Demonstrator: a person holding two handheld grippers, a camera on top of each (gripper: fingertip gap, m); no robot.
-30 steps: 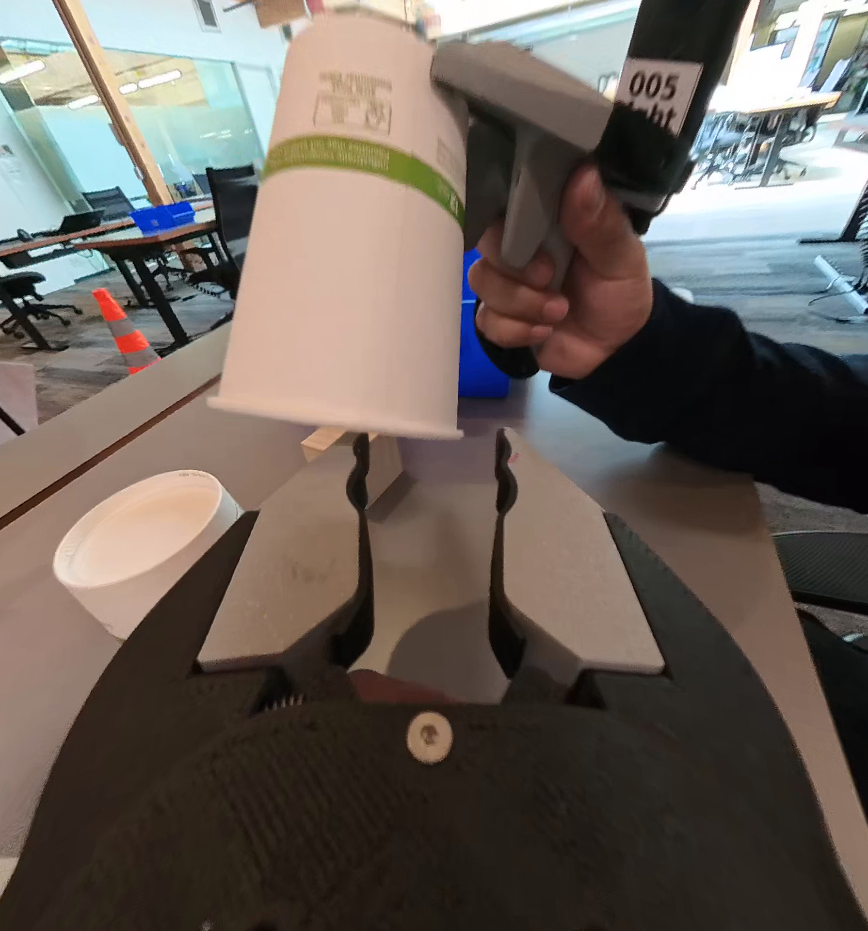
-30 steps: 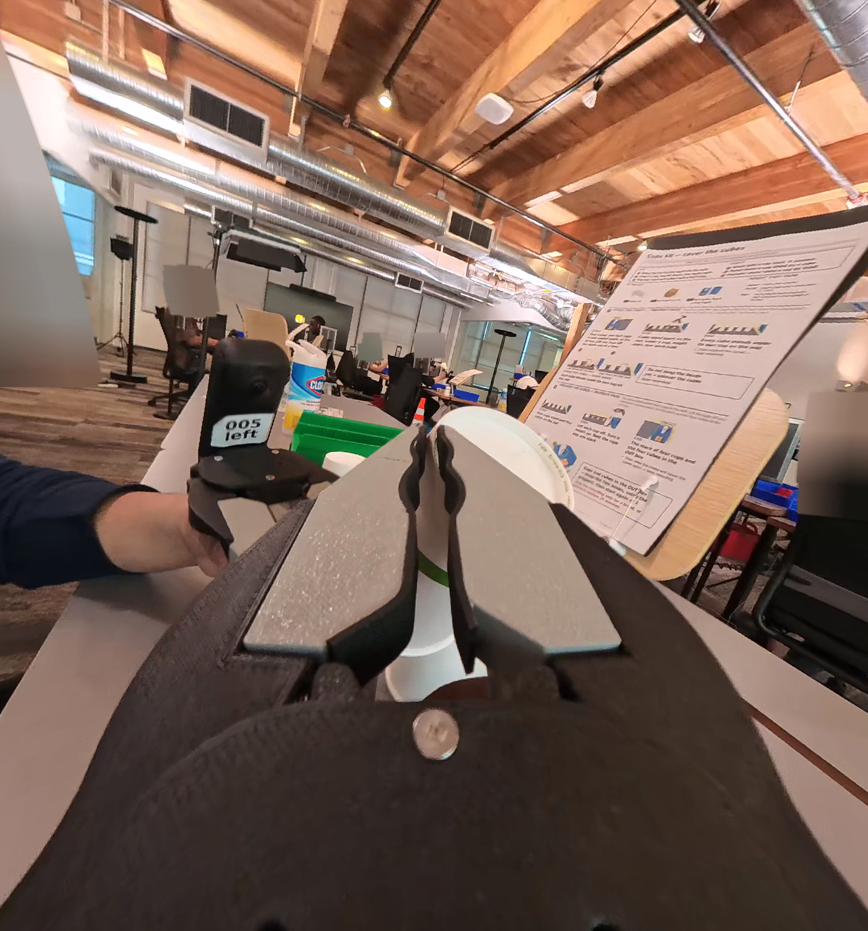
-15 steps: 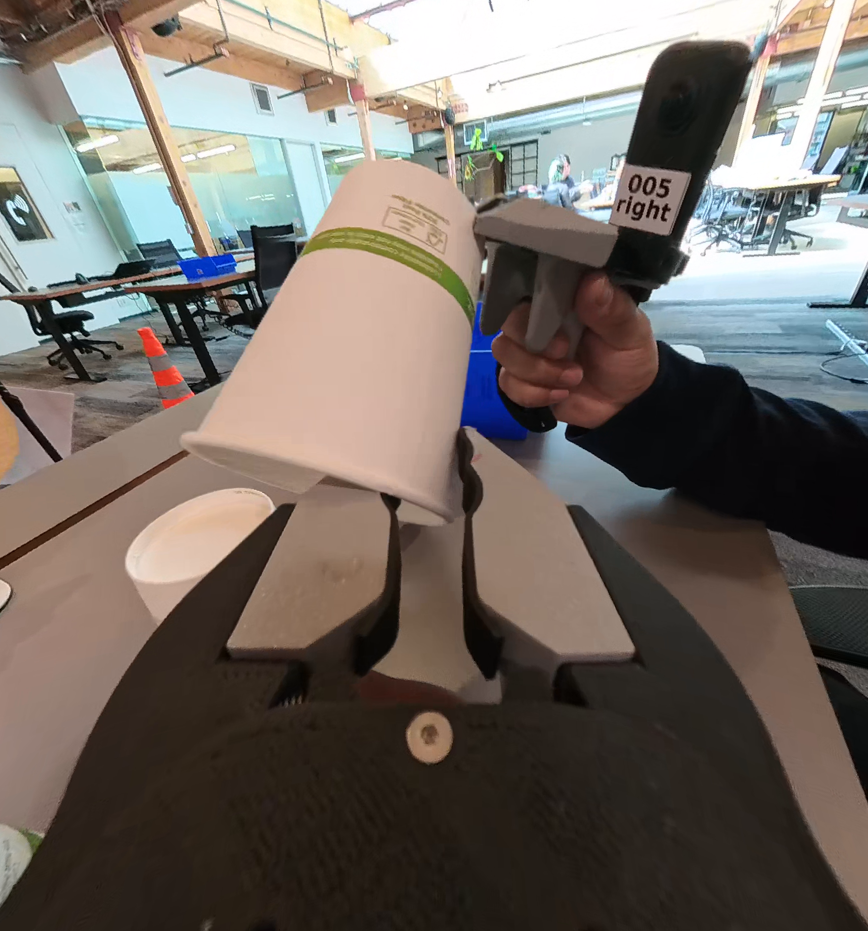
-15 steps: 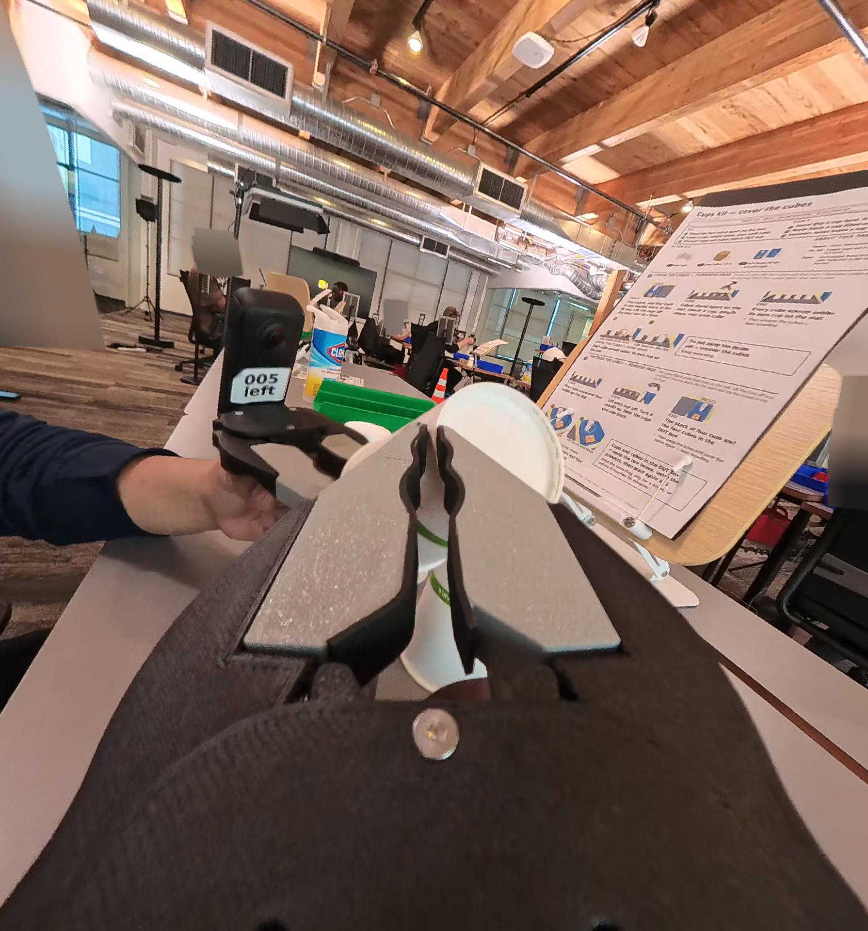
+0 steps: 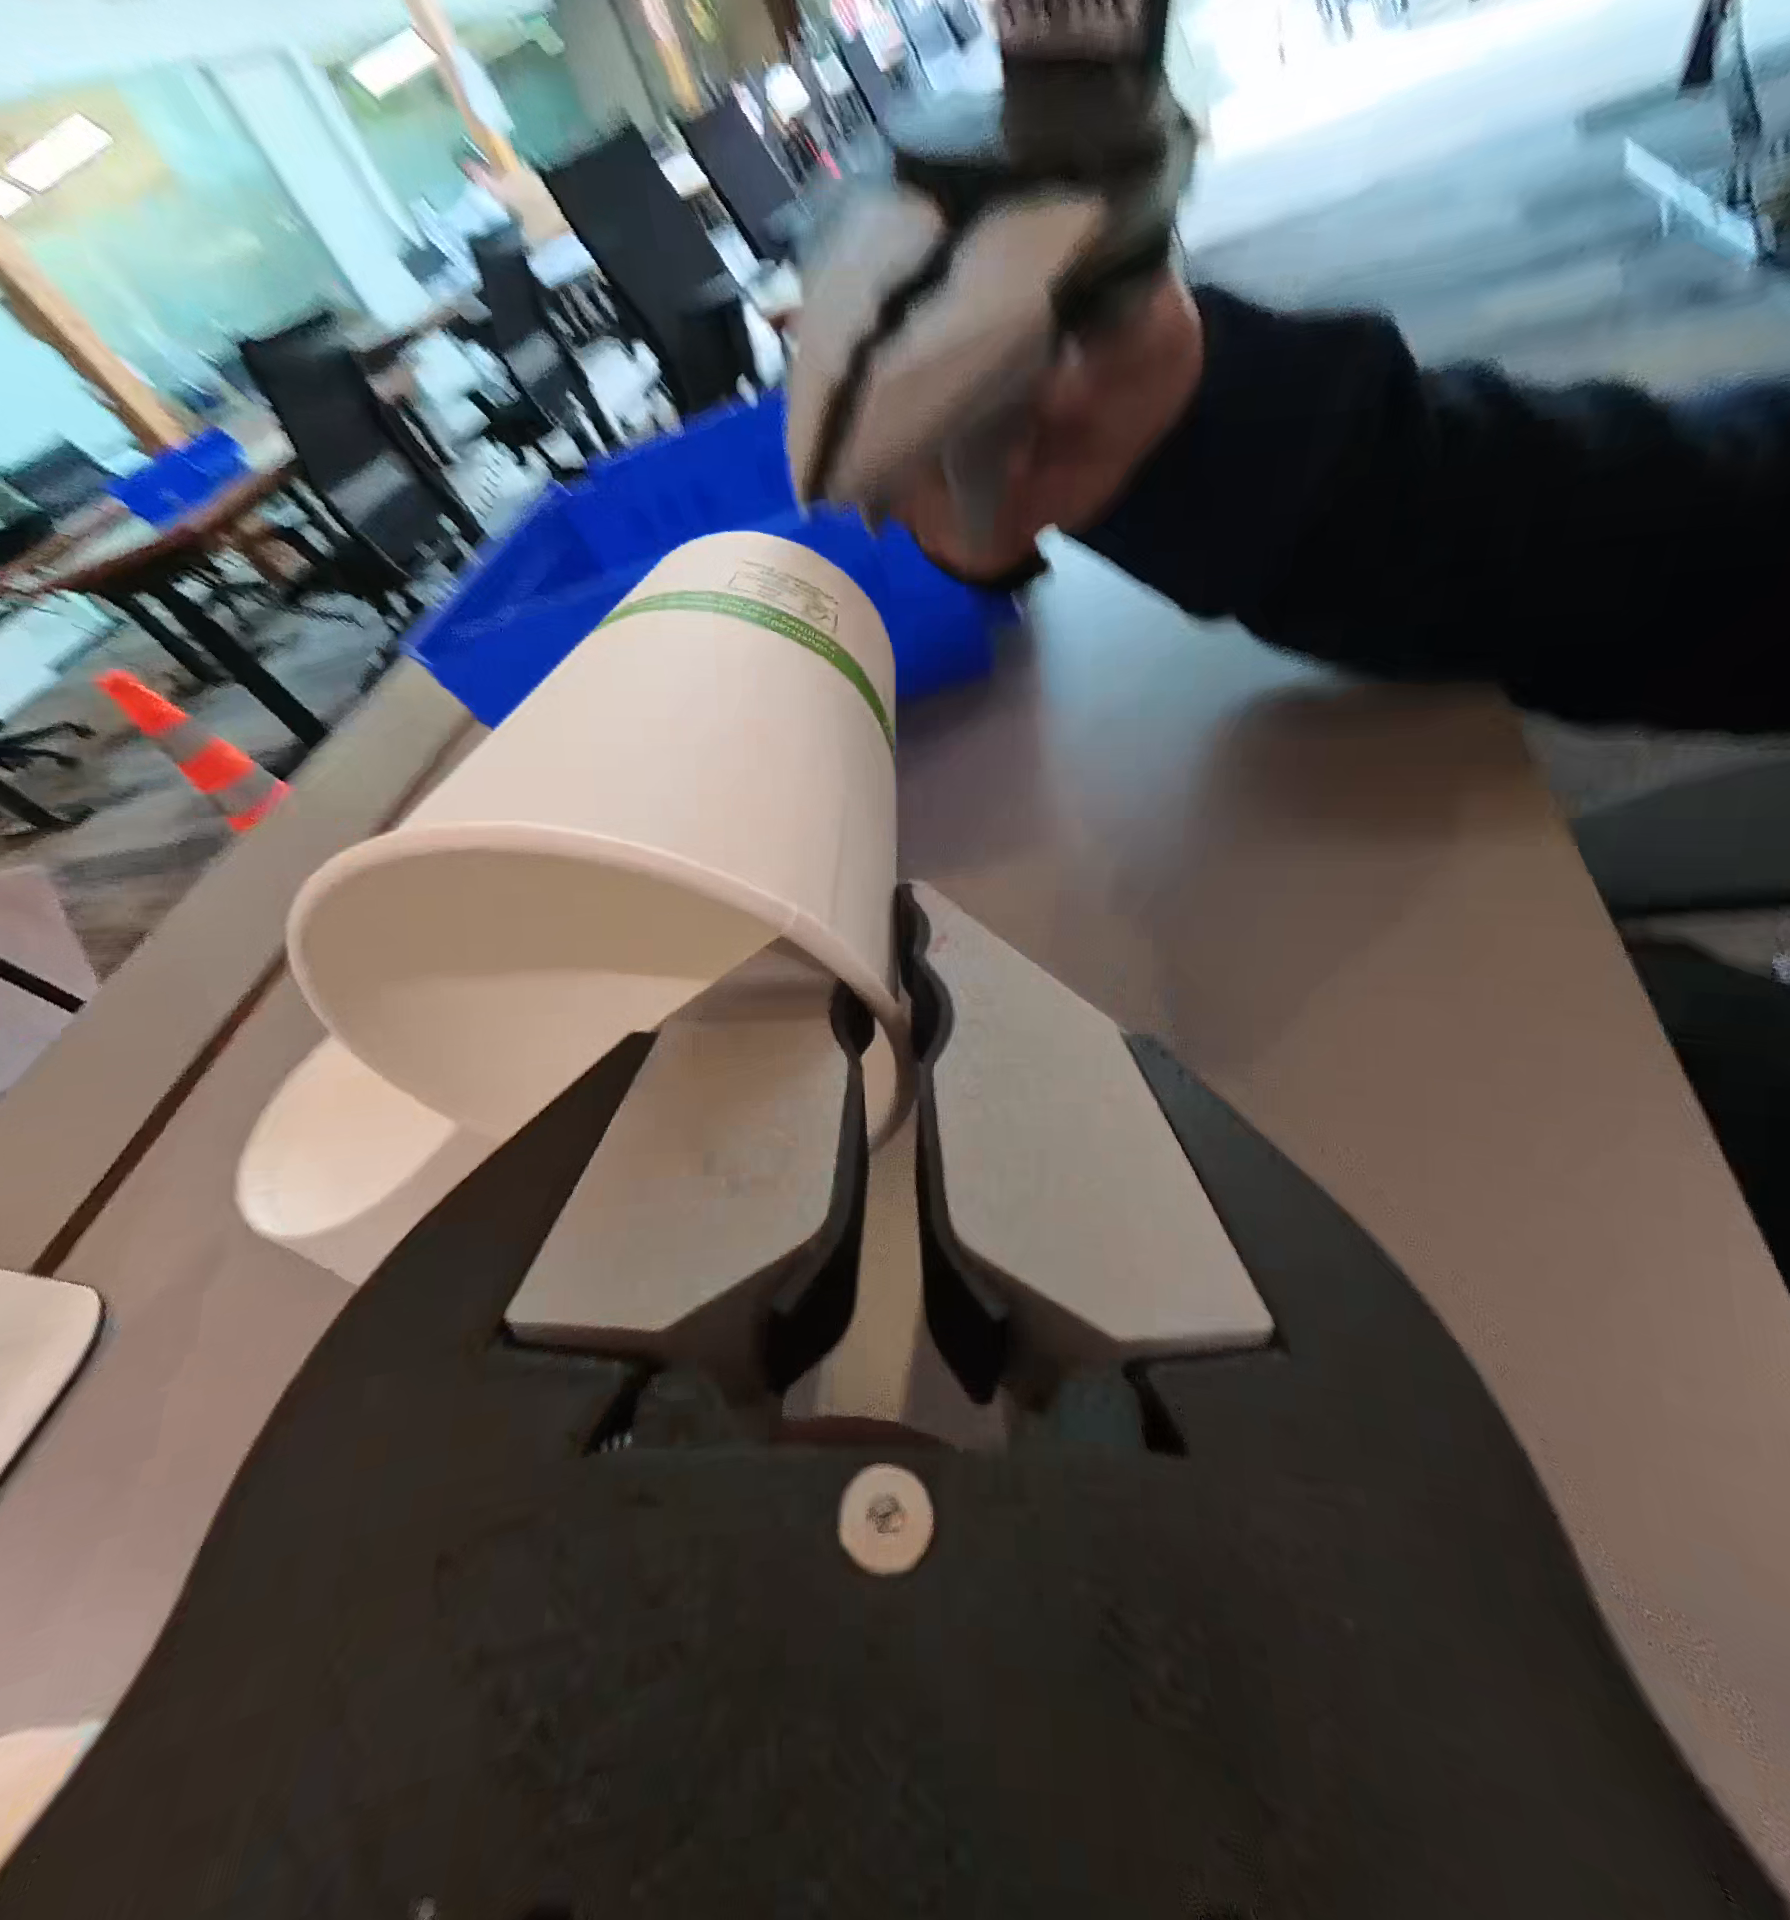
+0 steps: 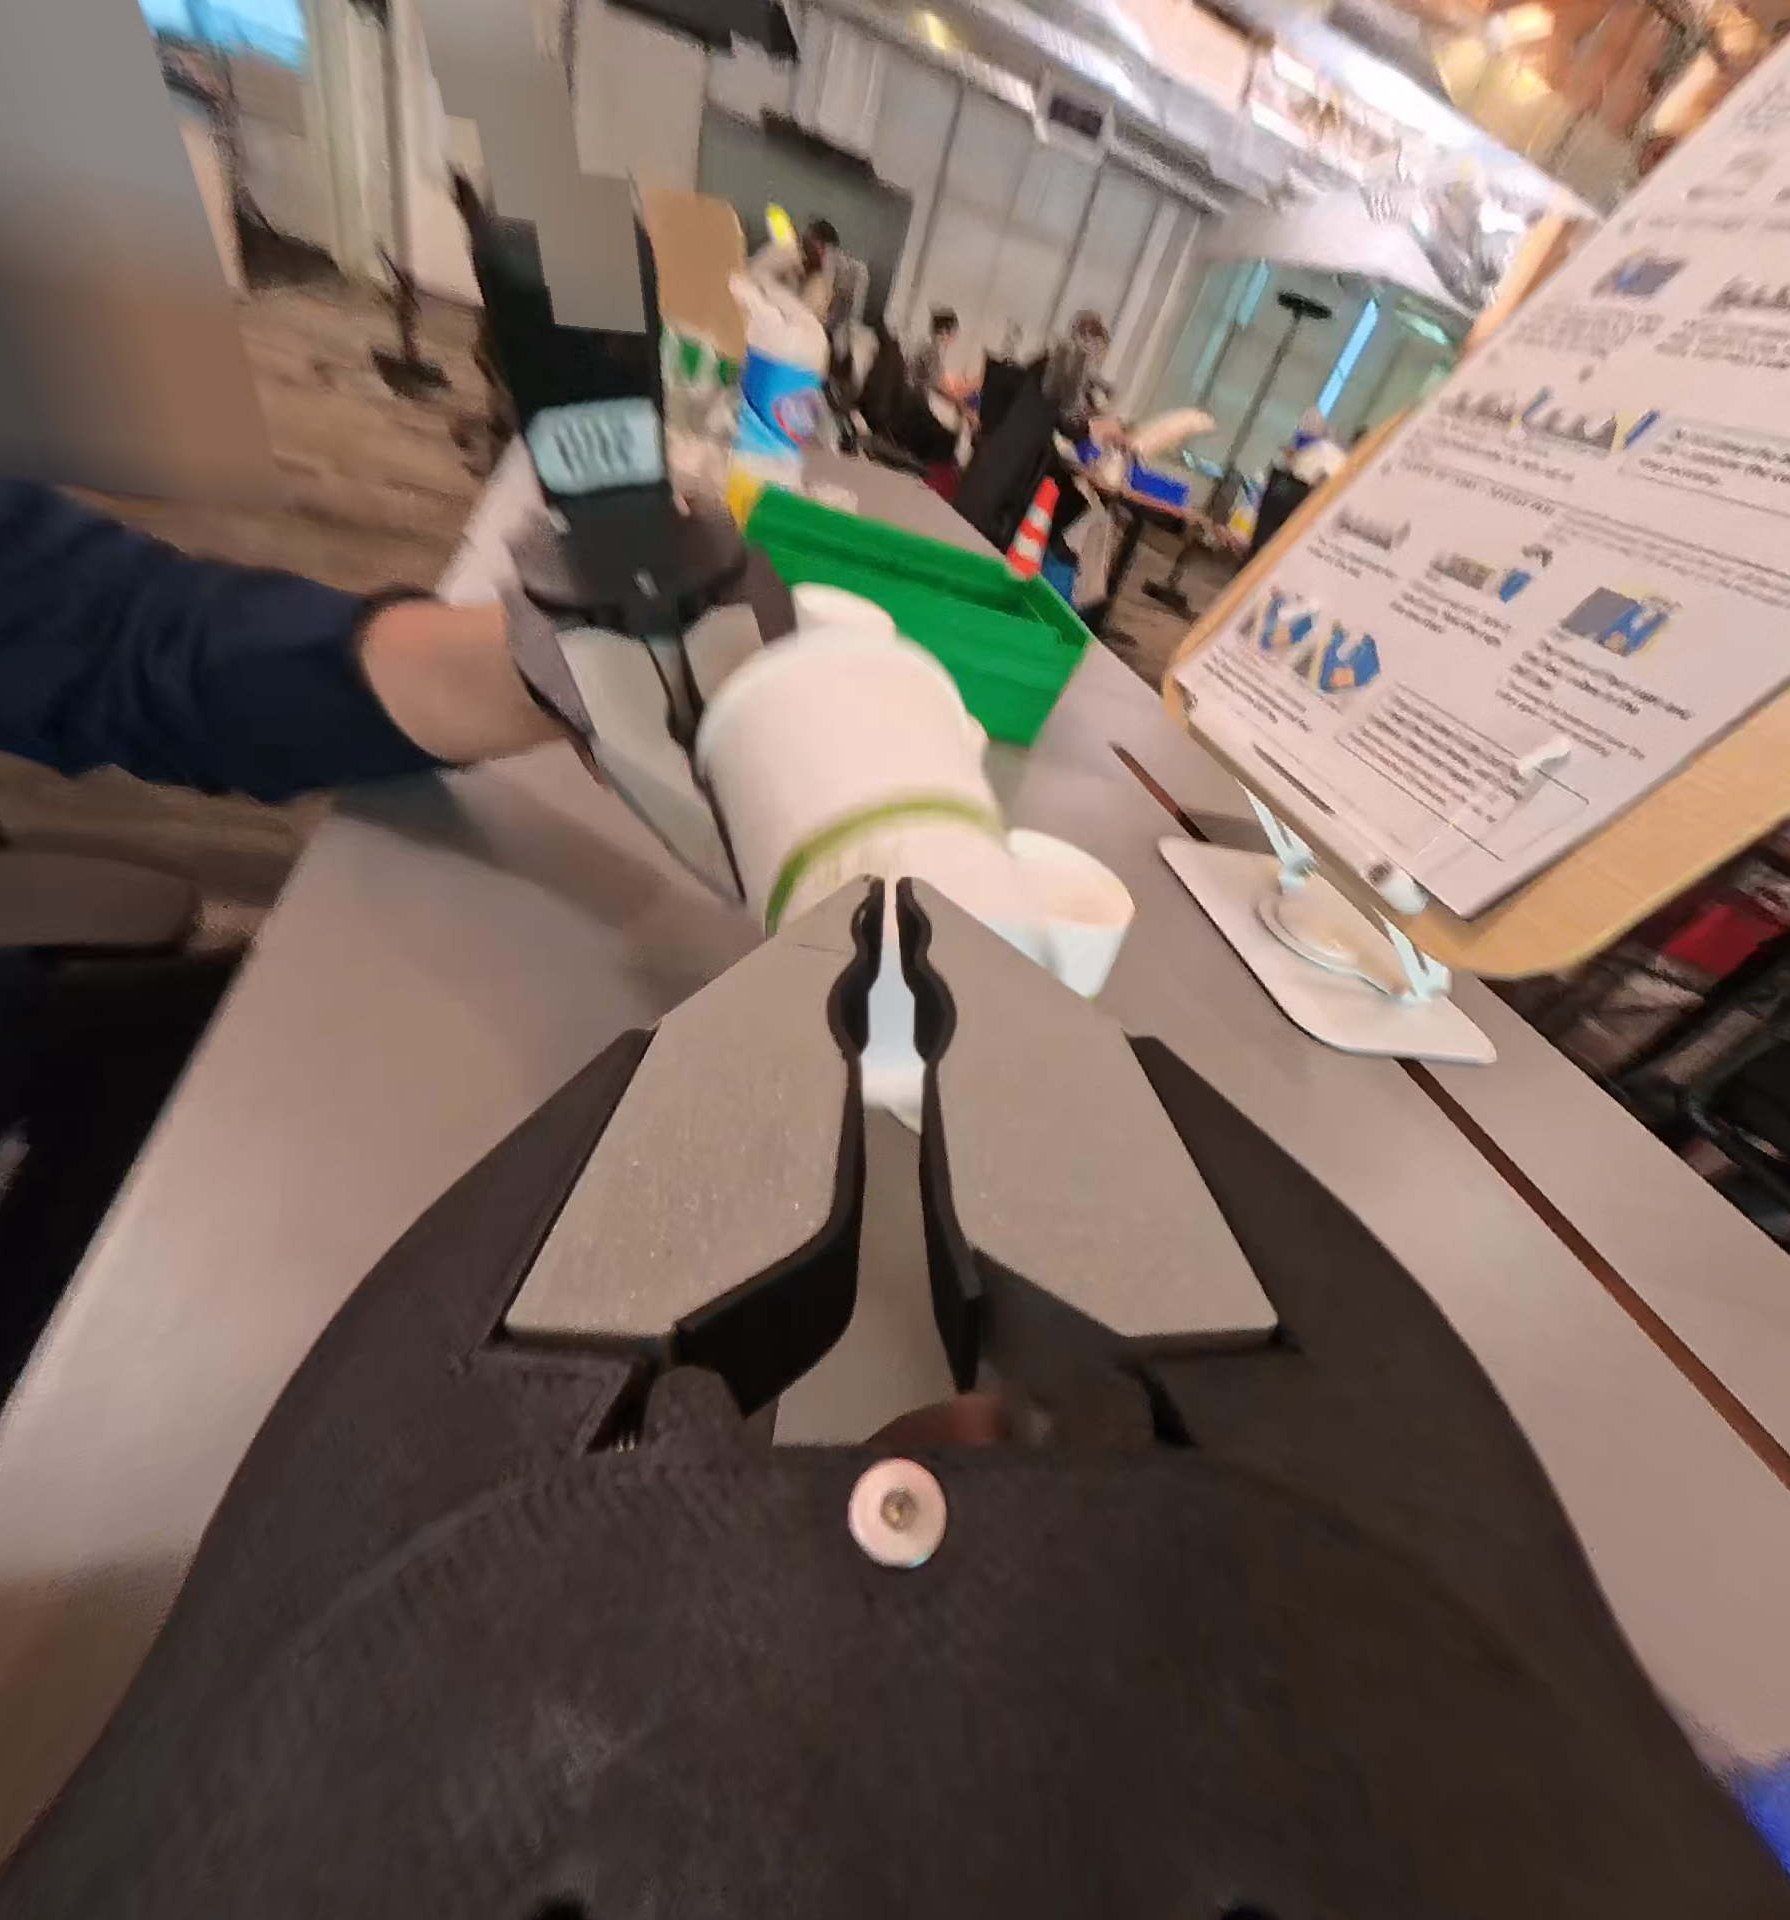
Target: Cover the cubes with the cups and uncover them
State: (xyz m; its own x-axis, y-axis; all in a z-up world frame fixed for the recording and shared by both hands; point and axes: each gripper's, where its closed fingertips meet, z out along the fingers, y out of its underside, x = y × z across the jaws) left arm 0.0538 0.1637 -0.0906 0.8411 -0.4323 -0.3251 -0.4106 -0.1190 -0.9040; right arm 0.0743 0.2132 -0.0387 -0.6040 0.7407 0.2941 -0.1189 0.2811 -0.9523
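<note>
**Cup pinched by its rim, cubes nowhere in sight**

Paper wall is all the left gripper (image 5: pixel 896 997) has to hold on to: its two fingers are closed on the rim of the white cup (image 5: pixel 683 790), one pad inside the mouth and one outside, at about 5 o'clock on the opening. The cup is tilted, mouth toward the camera and down to the left, its green band near the base at 12 o'clock. A second cup (image 5: pixel 340 1153) stands mouth-up on the grey table (image 5: pixel 1286 935), at 8 o'clock from the held one and partly behind it.

In its own view the right gripper (image 6: pixel 889 914) has its fingers drawn together with only a sliver between them and nothing gripped; the held cup lies just beyond its tips, apart from them. A blue bin (image 5: pixel 600 582) sits at 11 o'clock behind the cup, a green bin (image 6: pixel 912 613) farther along the table, and an instruction board on a stand (image 6: pixel 1556 540) at 2 o'clock in the right view.

No cube shows in either view, so where the cup should go cannot be told.

Risks, as I judge them: a one-sided rim pinch may crease the paper or let the cup swing and slip, and the tilted mouth could knock the standing cup over.
</note>
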